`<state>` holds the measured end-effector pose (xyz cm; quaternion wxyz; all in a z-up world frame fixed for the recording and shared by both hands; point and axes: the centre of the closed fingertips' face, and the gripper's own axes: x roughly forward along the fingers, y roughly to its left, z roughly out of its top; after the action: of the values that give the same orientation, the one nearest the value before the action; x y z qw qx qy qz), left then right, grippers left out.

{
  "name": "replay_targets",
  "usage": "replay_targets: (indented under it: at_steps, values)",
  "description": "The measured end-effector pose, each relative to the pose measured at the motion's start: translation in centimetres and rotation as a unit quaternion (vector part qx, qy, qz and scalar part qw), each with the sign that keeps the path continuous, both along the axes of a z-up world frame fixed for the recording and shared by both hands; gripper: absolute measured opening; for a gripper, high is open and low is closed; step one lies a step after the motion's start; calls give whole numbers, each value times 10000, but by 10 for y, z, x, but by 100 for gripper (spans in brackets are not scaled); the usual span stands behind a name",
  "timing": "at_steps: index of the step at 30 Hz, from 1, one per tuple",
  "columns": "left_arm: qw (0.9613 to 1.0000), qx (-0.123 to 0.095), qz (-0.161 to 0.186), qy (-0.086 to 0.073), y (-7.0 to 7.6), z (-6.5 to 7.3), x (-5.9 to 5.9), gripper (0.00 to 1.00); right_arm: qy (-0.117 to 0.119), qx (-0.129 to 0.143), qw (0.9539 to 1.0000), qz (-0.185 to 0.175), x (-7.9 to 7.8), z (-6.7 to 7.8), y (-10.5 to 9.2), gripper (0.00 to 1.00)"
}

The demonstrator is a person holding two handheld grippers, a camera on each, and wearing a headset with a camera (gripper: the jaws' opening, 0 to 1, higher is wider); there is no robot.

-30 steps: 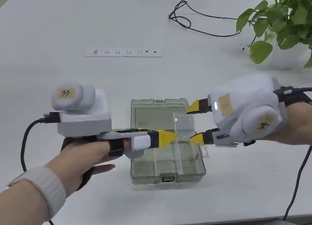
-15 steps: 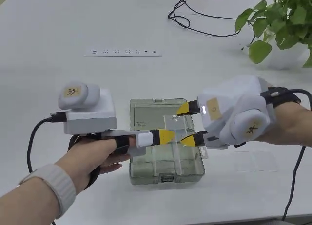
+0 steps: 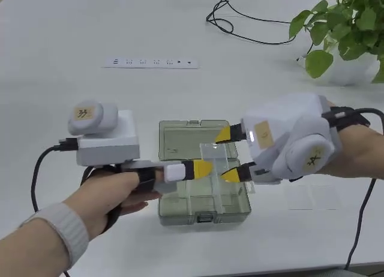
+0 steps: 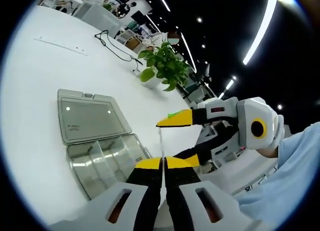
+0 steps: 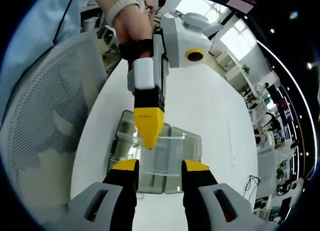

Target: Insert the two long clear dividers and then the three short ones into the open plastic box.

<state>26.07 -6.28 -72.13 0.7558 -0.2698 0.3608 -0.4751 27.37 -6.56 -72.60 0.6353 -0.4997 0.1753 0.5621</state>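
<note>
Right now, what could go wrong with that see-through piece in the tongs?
1. The left tongs pinch the clear divider near one edge, so it could swing, slip out and drop.
2. The right tongs are open on both sides of it. If they close crookedly, they might twist it out of the grip.
3. It seems to hang over the open box. Because it is see-through, it may miss its slot and sit tilted.

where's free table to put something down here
Bare table lies between the power strip and the box, and along the far left. It is crowded over the box, where the left gripper and right gripper meet, and right of it, where clear dividers lie.
</note>
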Motion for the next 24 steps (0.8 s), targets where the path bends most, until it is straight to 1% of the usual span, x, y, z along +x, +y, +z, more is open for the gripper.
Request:
replay_targets:
  at_steps: [1, 2, 3, 5, 6, 8, 9, 10, 11, 12, 13, 14, 15, 16, 17, 18, 19, 20, 21, 22, 23, 24]
  values:
    - [9999, 56, -34, -101, 1, 0, -1, 0, 93, 68, 9999, -40, -1, 1, 0, 35]
    - [9999, 73, -83, -100, 0, 0, -2, 0, 268, 221, 9994, -90, -3, 4, 3, 36]
    - [9996, 102, -170, -191, 0, 0, -4, 0, 279, 291, 9991, -165, 0, 7, 2, 36]
    - [9991, 150, -258, -292, 1, 0, -5, 0, 475, 440, 9977, -187, -1, 12, 4, 36]
    - [9984, 140, -361, -413, 1, 1, -7, 0, 604, 510, 9966, -251, 0, 15, 3, 36]
    - [9971, 215, -460, -567, 3, 0, -8, 0, 905, 600, 9939, -209, -4, 19, 4, 35]
    - [9952, 236, -588, -743, 3, 1, -10, 0, 1052, 648, 9922, -150, -7, 21, 5, 33]
    - [9937, 311, -640, -862, 4, 0, -11, 0, 1219, 699, 9900, -101, -10, 24, 5, 31]
    - [9926, 353, -699, -929, 5, -1, -12, 0, 1284, 743, 9888, -132, -9, 26, 5, 29]
    - [9908, 394, -788, -1032, 6, -1, -13, 0, 1354, 779, 9875, -185, -7, 28, 4, 29]
    - [9888, 470, -845, -1137, 7, -2, -14, 0, 1581, 828, 9837, -234, -10, 30, 4, 28]
    - [9867, 535, -923, -1224, 8, -3, -16, 0, 1686, 859, 9816, -243, -11, 32, 4, 26]
    - [9843, 550, -1004, -1341, 8, -3, -17, 0, 1792, 888, 9795, -228, -6, 30, 2, 25]
    - [9806, 637, -1081, -1504, 9, -3, -18, 0, 1959, 891, 9764, -203, -8, 31, 2, 24]
    - [9772, 691, -1164, -1637, 10, -3, -20, 0, 2007, 886, 9754, -208, -10, 32, 3, 23]
    - [9732, 747, -1233, -1793, 10, -3, -20, 0, 2105, 848, 9738, -138, -13, 33, 3, 22]
    - [9703, 772, -1253, -1919, 10, -2, -20, 0, 2112, 835, 9738, -126, -13, 34, 4, 21]
    - [9688, 793, -1296, -1957, 10, -3, -22, 0, 2109, 818, 9740, -123, -12, 34, 4, 20]
    - [9672, 770, -1332, -2023, 9, -1, -23, 0, 2208, 748, 9724, -118, -15, 34, 4, 19]
    - [9677, 740, -1322, -2015, 9, 0, -24, 0, 2292, 713, 9707, -115, -17, 34, 5, 19]
    - [9644, 754, -1361, -2140, 8, 0, -24, 0, 2343, 691, 9697, -95, -17, 33, 4, 18]
    - [9600, 774, -1421, -2284, 8, 1, -24, 0, 2393, 603, 9691, -40, -19, 31, 4, 16]
